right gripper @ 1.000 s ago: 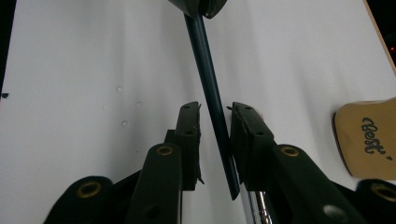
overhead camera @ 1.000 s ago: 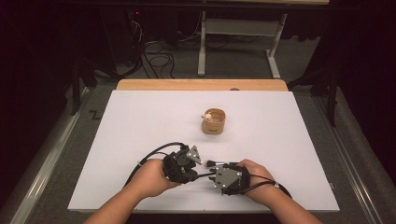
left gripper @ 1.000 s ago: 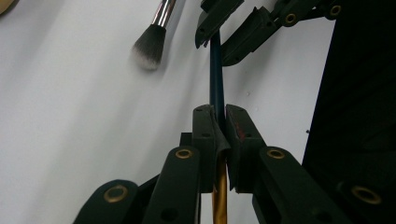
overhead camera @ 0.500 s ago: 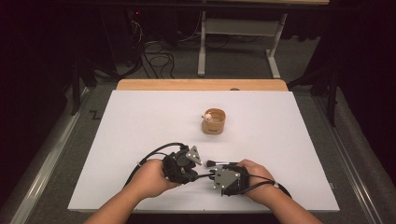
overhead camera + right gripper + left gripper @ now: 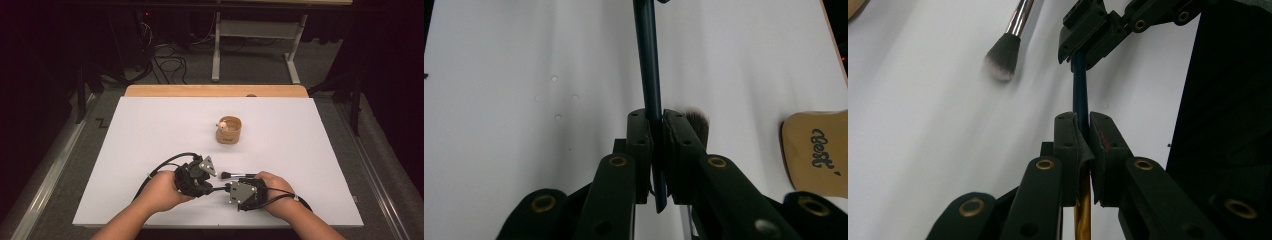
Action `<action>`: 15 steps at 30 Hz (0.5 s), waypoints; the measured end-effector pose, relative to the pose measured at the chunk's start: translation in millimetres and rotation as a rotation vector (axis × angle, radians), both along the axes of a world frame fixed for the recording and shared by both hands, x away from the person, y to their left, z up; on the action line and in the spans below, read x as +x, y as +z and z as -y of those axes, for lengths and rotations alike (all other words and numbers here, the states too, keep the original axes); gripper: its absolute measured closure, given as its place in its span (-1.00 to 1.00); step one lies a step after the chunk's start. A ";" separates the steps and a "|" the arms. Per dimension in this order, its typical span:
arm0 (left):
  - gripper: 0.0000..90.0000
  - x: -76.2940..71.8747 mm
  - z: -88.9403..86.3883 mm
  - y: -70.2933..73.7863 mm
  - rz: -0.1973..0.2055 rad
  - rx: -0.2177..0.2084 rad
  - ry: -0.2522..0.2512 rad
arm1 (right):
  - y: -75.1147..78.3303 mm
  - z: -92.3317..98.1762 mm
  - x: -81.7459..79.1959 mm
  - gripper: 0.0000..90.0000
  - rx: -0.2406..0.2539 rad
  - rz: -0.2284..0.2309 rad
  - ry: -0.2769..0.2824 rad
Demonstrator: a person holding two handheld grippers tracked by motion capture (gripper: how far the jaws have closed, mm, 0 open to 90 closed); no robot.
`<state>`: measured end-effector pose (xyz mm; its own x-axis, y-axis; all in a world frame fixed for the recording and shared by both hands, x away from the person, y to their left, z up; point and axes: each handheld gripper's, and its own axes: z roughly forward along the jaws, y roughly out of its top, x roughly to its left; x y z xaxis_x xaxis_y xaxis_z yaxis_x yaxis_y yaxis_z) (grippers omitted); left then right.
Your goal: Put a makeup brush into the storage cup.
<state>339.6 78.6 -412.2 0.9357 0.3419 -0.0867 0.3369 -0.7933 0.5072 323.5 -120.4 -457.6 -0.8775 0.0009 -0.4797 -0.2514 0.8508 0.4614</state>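
A thin dark blue stick [image 5: 1080, 85] with a gold lower part spans between my two grippers near the table's front edge. My left gripper [image 5: 1084, 125] is shut on one end, and the same gripper [image 5: 214, 187] points right in the high view. Facing it, my right gripper [image 5: 654, 120] is shut on the stick [image 5: 647, 60]; its jaws have just been closing with the stick between them. That right gripper [image 5: 1079, 50] also appears at the top of the left gripper view. A makeup brush [image 5: 235, 175] lies on the table just behind both grippers.
A small wooden cup [image 5: 229, 131] with a pale thing inside stands at mid-table, behind the grippers. The white board [image 5: 150, 130] covers the table, with a wooden strip [image 5: 215, 90] along its far edge. Cables and a desk frame lie on the floor beyond.
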 end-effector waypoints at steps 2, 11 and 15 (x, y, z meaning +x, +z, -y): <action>0.84 0.1 0.0 0.2 0.001 -0.002 0.000 | 0.0 0.2 -0.3 0.89 -0.002 0.001 0.008; 0.77 2.1 -1.1 1.5 0.009 -0.002 0.018 | 1.5 1.3 -0.6 0.92 -0.008 0.011 0.026; 0.52 3.0 -2.2 1.7 0.023 0.001 0.047 | 1.2 1.9 -0.5 0.92 -0.017 0.015 0.026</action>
